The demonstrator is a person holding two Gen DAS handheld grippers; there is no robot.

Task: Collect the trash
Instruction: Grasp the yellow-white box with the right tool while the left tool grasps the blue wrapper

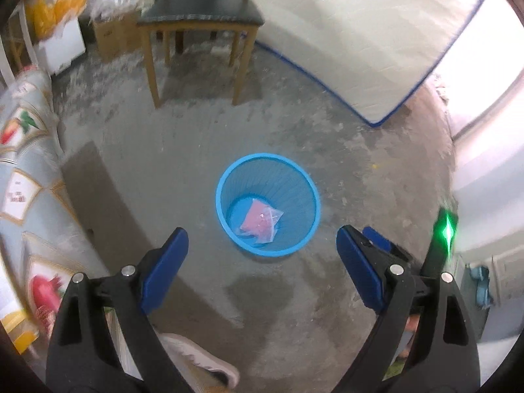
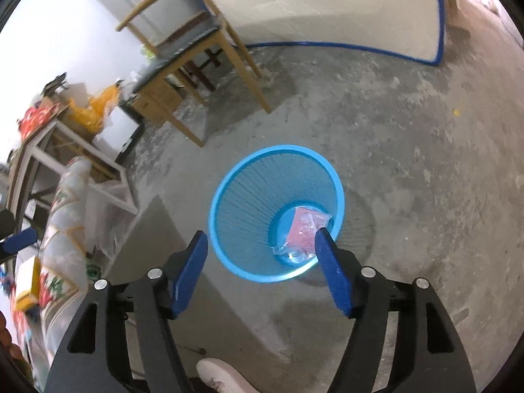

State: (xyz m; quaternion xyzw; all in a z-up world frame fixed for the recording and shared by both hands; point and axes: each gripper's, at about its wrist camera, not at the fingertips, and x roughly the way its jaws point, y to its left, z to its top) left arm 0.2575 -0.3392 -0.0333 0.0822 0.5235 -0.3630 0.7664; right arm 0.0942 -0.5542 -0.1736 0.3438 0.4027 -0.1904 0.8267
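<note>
Blue bin, pink packet, grey floor

The bin (image 2: 242, 196) is bright blue with fine ribbed lines down its wall; the packet (image 2: 303, 232) in it is pink under clear film. Both grippers (image 1: 262, 242) (image 2: 262, 245) have blue pads on black arms. The floor (image 1: 327, 150) is mottled grey with pale patches. The chair (image 1: 199, 16) has tan wood legs and a dark seat. The mattress (image 1: 360, 32) is white, edged blue. The cloth (image 1: 26, 170) is pale with red fruit prints and gold borders. The shoe (image 2: 222, 376) is pale pink.

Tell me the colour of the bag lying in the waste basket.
Pink inside clear plastic bag; left wrist view shows it best.
</note>
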